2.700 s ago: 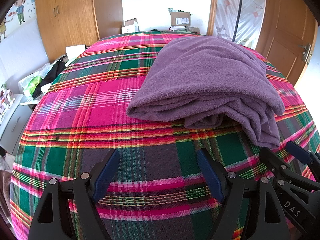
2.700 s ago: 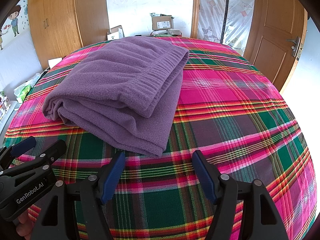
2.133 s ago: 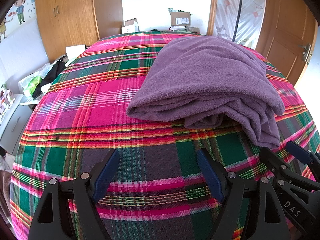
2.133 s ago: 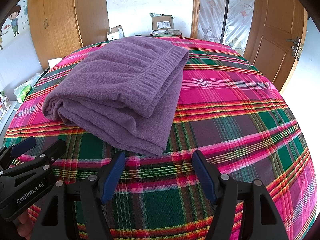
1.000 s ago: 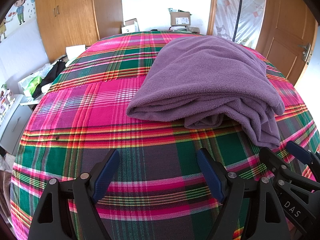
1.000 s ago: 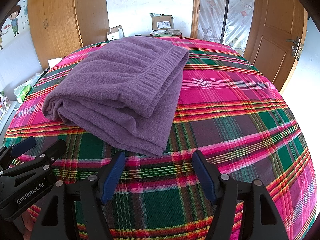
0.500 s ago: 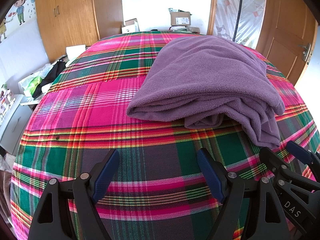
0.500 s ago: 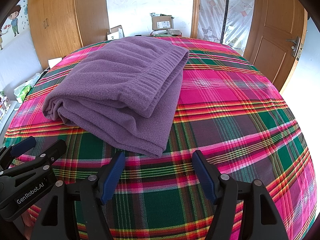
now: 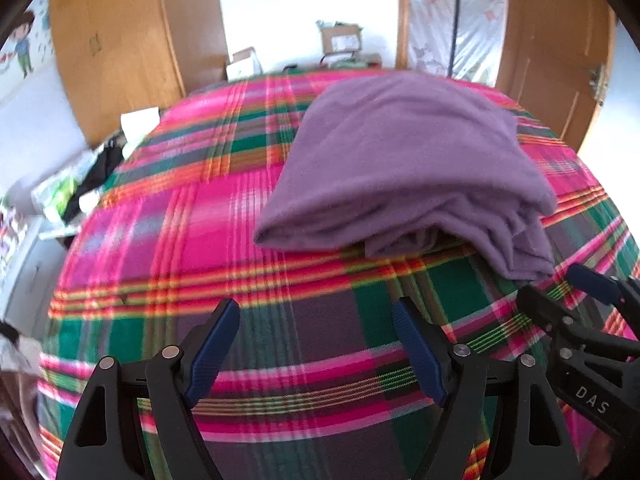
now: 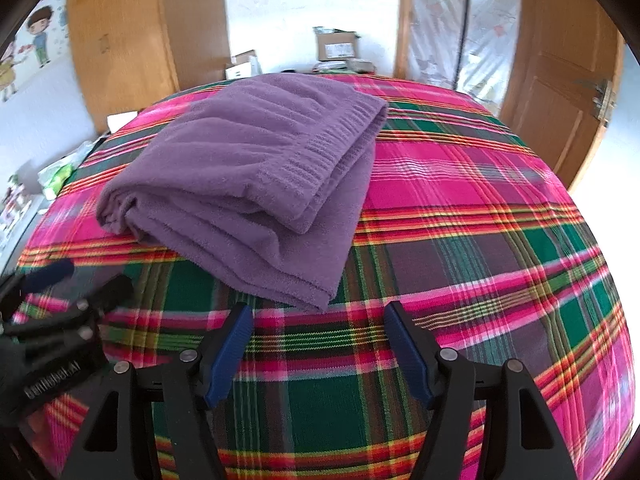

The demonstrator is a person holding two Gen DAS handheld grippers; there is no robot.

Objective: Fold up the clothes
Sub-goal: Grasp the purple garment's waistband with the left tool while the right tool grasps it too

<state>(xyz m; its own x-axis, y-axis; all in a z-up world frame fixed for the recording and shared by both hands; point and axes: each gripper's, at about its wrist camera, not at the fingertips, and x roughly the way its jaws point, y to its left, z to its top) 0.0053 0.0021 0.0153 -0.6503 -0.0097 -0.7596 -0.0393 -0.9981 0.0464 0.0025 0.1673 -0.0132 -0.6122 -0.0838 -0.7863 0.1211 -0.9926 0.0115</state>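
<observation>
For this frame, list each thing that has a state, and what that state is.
purple garment: folded in layers, lying on the plaid cover.
left hand-held gripper: open, nothing between its jaws.
right hand-held gripper: open, just narrowed a little, nothing held.
wooden door: cannot tell.

- A bed spread with a pink, green and purple plaid woven cover (image 10: 460,208) (image 9: 192,240) fills both views, smooth and flat;
- one folded purple fleece garment (image 10: 256,184) (image 9: 404,176) lies directly on it, layers stacked, ribbed band uppermost — loose edges fanned toward the near side.
</observation>
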